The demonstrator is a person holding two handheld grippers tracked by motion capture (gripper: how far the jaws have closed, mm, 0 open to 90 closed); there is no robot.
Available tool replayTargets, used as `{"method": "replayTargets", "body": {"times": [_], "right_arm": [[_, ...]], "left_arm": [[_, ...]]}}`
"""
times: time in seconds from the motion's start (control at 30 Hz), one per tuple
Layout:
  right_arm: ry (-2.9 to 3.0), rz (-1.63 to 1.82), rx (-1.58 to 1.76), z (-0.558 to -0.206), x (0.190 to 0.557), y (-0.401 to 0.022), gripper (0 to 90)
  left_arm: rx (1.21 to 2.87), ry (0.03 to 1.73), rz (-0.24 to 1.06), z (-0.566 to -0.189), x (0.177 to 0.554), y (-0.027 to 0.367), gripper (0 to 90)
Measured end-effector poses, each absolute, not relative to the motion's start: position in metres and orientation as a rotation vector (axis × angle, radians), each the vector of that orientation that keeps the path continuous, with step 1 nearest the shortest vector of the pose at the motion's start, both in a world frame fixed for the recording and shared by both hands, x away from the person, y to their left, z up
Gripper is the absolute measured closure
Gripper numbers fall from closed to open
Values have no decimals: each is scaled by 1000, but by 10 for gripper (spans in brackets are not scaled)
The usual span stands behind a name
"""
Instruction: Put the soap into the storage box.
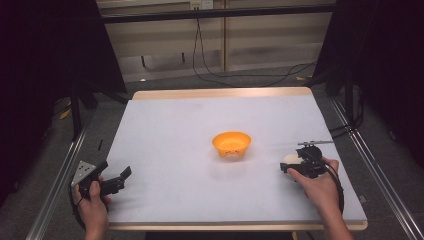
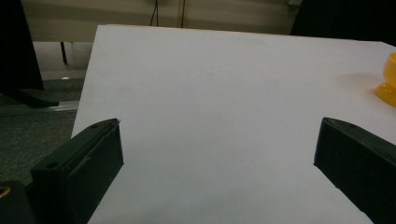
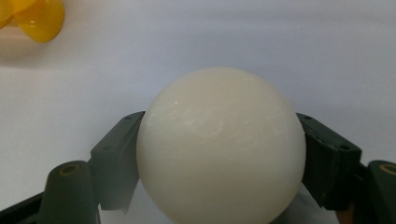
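High view: fixed, above person's side, looks fwd + down; whole table (image 1: 165, 150) in frame, far off.
Left gripper view: low over table near its left edge, faces across to far side; orange bowl (image 2: 389, 79) at right edge.
Right gripper view: v. close, white ball (image 3: 219, 144) up front.
Shared: bowl (image 1: 231, 144) in all 3 views; ball in high + right views.
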State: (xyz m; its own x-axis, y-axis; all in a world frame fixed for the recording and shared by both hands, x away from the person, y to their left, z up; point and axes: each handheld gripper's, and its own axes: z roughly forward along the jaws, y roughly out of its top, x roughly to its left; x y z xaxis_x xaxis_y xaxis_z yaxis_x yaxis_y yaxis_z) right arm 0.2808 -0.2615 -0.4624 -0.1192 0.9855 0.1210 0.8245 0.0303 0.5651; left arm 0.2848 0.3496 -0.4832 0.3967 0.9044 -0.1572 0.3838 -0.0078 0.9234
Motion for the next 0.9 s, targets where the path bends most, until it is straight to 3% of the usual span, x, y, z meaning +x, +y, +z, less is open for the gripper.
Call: {"method": "replayTargets", "body": {"times": [0.9], "right_arm": [[2040,787,1817,-451,293,-242,237]], "left_arm": [[1589,1173,604,-483,285,350,11]]}}
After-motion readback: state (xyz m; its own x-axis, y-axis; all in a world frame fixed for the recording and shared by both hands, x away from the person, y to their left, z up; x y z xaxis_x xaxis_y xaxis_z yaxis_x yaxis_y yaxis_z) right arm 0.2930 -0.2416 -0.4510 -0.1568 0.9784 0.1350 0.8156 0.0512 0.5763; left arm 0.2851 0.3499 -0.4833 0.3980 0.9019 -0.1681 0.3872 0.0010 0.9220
